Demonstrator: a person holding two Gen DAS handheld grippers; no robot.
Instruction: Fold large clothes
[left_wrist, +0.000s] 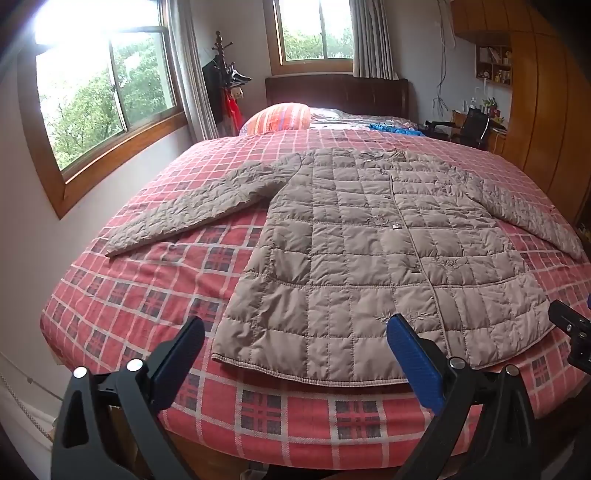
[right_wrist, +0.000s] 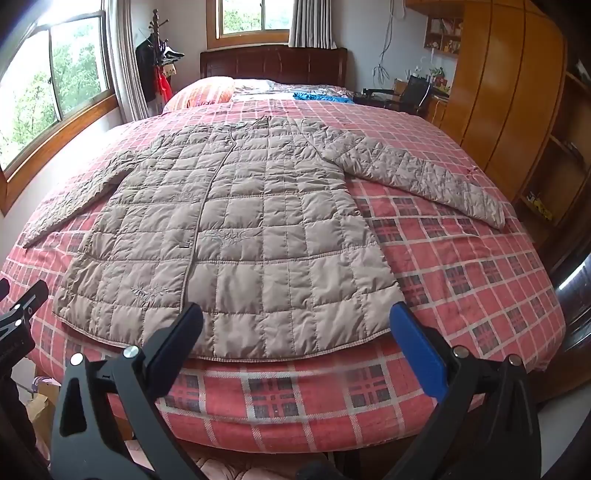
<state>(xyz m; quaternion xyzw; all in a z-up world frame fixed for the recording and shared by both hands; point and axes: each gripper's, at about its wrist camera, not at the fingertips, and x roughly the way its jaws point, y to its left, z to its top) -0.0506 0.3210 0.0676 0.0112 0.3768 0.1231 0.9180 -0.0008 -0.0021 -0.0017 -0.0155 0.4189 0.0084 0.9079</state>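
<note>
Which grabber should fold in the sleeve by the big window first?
Probably the left gripper. It hangs open over the jacket hem on the window side, nearer that sleeve. The right gripper sits toward the wardrobe side.

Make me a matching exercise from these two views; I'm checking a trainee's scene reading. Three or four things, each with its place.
1. quilted jacket
2. striped pillow
3. blue cloth
4. coat stand

a. corner between the windows
b. head of bed, window side
c. spread flat mid-bed
d. head of bed, wardrobe side

Pairs: 1-c, 2-b, 3-d, 4-a
</note>
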